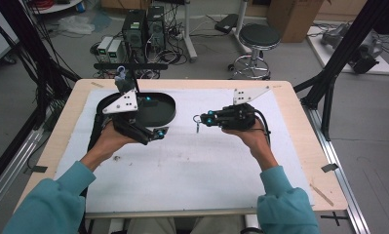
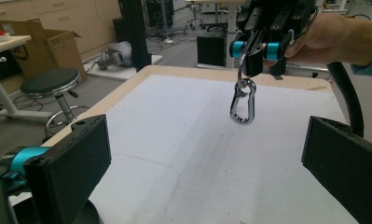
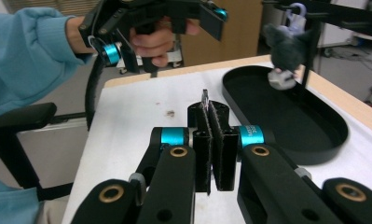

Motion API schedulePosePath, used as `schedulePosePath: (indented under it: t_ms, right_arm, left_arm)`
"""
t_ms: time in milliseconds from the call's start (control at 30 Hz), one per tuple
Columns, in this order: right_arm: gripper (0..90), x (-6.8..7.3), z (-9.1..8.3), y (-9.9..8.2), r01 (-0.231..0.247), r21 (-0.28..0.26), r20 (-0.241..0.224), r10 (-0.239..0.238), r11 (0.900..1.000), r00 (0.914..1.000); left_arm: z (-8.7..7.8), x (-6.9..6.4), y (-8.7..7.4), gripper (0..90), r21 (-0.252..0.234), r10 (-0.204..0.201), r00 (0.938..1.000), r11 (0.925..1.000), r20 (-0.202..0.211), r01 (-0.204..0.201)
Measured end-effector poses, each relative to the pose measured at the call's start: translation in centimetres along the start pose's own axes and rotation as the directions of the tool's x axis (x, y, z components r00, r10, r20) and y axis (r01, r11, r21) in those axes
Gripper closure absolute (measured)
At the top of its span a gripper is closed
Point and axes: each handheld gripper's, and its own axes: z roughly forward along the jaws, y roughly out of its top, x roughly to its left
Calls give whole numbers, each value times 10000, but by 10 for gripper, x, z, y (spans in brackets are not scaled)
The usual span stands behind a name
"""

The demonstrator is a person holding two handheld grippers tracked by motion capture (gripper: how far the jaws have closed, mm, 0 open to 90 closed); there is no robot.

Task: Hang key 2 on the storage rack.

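carabiner [image 2: 243,106] | long axis vertical | hangs from right tool [image 2: 255,49]

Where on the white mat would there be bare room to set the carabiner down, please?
The white mat is bare between the forearms, toward the near edge. The far left is crowded by the black tray and left gripper; the right gripper dangles the carabiner mid-table.
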Motion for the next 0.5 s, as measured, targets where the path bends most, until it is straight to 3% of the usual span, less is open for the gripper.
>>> schedulePosePath:
  t_ms: [333,500]
  right_arm:
    - [887,1,31,16,325,170,-539,-316,9993,9980]
    - [887,1,41,19,285,232,-803,-265,9993,9964]
  left_arm:
    - [4,-2,2,64,-83,72,9998,9999,205,-70]
    - [4,-1,1,97,-45,34,9984,10000,557,-32]
